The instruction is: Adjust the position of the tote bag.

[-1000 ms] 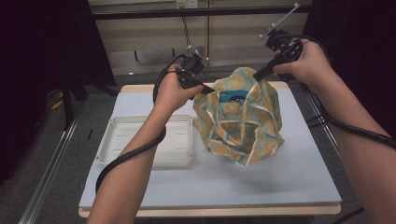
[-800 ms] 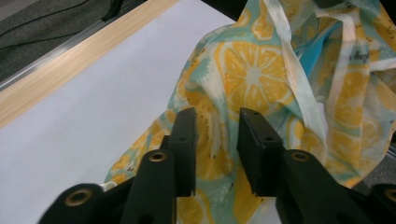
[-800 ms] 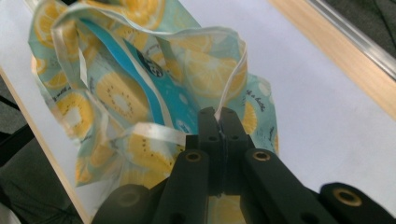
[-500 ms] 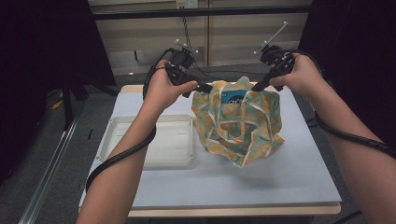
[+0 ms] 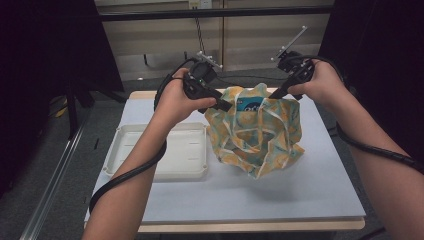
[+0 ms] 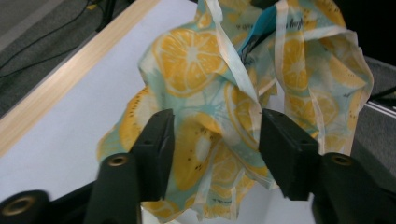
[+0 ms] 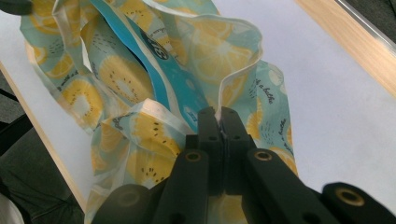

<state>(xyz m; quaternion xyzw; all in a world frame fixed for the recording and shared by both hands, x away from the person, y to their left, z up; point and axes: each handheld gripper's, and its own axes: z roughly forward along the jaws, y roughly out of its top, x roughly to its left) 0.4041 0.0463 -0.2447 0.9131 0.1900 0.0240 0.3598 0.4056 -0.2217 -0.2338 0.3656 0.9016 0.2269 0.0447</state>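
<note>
- Small cursive lettering is printed on the lemon-patterned bag [image 7: 205, 51]; only the fragment "with a" can be made out.
- The blue label's [image 7: 163, 60] print cannot be read.

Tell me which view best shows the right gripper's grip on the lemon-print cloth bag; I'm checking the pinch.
The right gripper view: the right gripper has its jaws shut on the lemon-print cloth bag at its rim. The high view shows that grip small and far off; the left gripper view shows the bag's folds.

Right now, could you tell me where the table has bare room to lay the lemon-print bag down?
The table is bare in front of the lemon-print bag and to its right. The white tray crowds the left side.
</note>
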